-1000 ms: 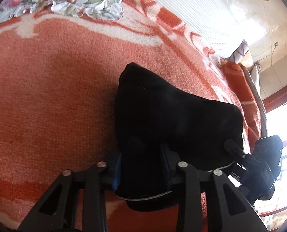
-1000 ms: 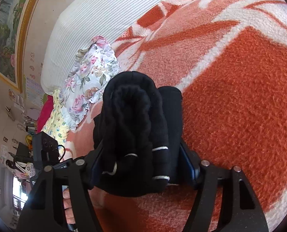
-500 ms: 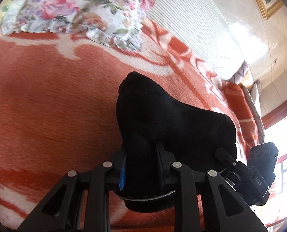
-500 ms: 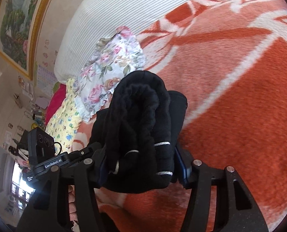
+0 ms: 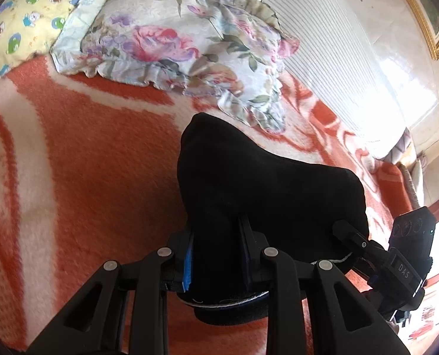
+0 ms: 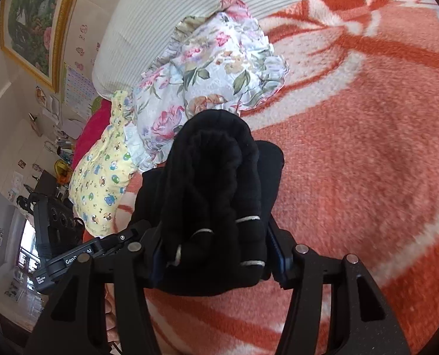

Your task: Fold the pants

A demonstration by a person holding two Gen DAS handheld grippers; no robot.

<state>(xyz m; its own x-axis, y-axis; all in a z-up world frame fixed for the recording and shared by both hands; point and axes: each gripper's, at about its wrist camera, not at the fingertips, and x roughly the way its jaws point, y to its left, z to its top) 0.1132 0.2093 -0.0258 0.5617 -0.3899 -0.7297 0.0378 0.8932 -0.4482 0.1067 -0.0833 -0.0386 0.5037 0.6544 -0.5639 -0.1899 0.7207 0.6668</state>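
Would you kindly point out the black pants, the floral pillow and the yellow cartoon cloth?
black pants (image 5: 266, 183), left wrist view, upper folded surface.
floral pillow (image 5: 172, 38), left wrist view, middle of its face.
yellow cartoon cloth (image 6: 101, 183), right wrist view, printed middle.

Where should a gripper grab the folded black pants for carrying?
Grip the black pants across the thick stacked end, coming in level from the open side, as the right gripper does. The layers bunch there, so one pinch holds them all.
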